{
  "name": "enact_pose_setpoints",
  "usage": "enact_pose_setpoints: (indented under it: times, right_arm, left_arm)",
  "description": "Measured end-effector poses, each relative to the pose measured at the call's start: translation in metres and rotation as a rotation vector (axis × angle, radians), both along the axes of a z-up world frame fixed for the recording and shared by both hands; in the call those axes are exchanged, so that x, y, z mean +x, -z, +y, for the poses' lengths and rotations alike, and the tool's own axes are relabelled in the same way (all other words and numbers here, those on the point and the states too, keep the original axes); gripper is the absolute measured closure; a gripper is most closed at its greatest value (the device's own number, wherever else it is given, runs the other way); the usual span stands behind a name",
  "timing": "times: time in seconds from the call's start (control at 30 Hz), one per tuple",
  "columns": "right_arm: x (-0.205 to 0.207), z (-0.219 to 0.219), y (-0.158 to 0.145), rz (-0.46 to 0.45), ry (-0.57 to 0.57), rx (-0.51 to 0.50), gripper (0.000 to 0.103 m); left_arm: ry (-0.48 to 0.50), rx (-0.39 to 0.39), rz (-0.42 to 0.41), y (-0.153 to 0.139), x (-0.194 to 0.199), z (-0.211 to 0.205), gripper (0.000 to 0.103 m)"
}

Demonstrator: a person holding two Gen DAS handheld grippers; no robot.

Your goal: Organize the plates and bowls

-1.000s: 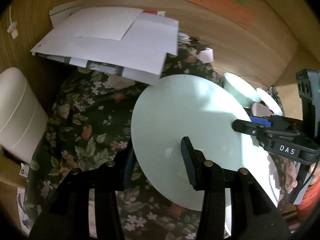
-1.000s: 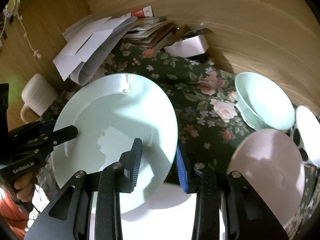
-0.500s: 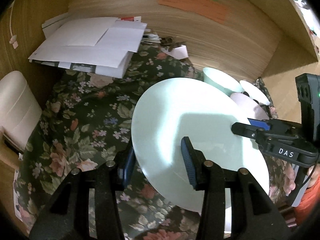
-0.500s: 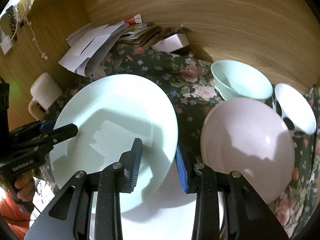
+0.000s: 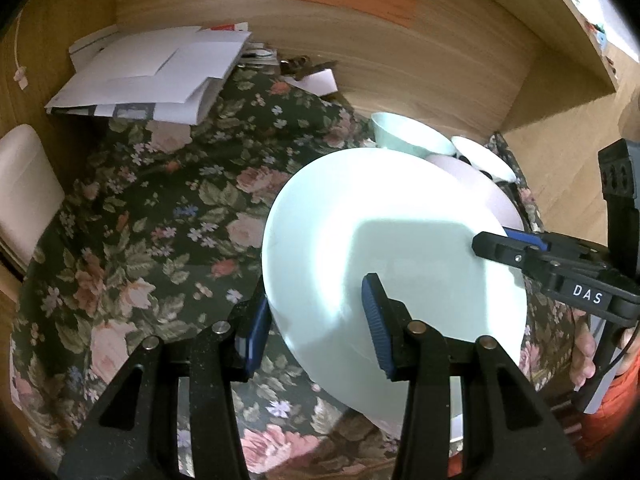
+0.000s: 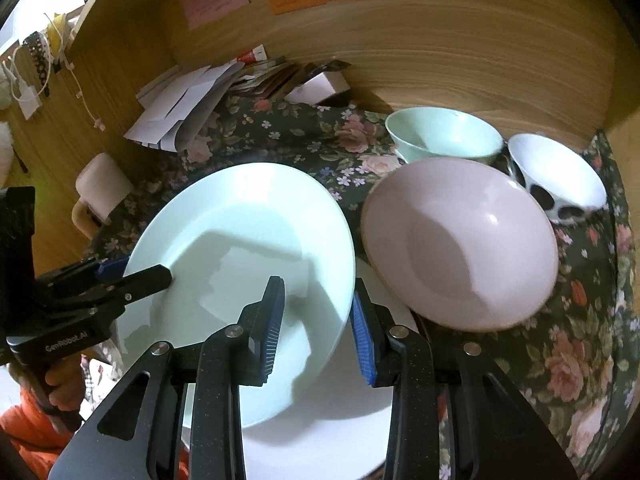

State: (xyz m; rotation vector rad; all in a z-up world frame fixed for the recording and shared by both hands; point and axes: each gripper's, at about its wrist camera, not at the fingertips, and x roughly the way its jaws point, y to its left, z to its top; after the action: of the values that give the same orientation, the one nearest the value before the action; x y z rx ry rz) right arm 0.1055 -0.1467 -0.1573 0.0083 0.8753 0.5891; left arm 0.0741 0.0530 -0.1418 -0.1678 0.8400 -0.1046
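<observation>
Right wrist view: we have the pale mint-green round ceramic plate (image 6: 240,248) held between both tools, clear of the dark floral-cloth table (image 6: 580,340). Our right tool (image 6: 316,320) is closed narrowly on the plate's near right rim, one pad inside the dish and one under it; our left tool (image 5: 312,324) clamps the opposite rim the same way, its jaws a little wider apart. The plate sits above a white flat plate (image 6: 320,432) at the table's near edge, with the pink shallow round dish (image 6: 460,244) just beside it on the right.

What could go wrong: both grips bite only the thin, glazed rim — if the two hands drift apart or twist unevenly, we judge the plate could slip out of one pad and swing down onto the white plate below. Its right edge is also near the pink dish, so a sideways carry could knock it towards the mint bowl (image 6: 444,136) and the white spotted bowl (image 6: 560,176) behind.

The plate faces up but tilted, its left side raised. Being round, it has no long axis; the line between our two grips runs left to right.
</observation>
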Motion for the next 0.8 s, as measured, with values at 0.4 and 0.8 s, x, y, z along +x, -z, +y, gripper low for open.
enact_pose_setpoints:
  times: [0.4, 0.8]
  right_arm:
    - [-0.017, -0.024, 0.015, 0.027, 0.027, 0.014, 0.073]
    - [-0.022, -0.032, 0.032, 0.078, 0.037, 0.018, 0.073]
  left_arm:
    - [0.039, -0.008, 0.022, 0.015, -0.017, -0.024, 0.059]
    - [0.046, -0.003, 0.04, 0.028, -0.025, -0.035, 0.059]
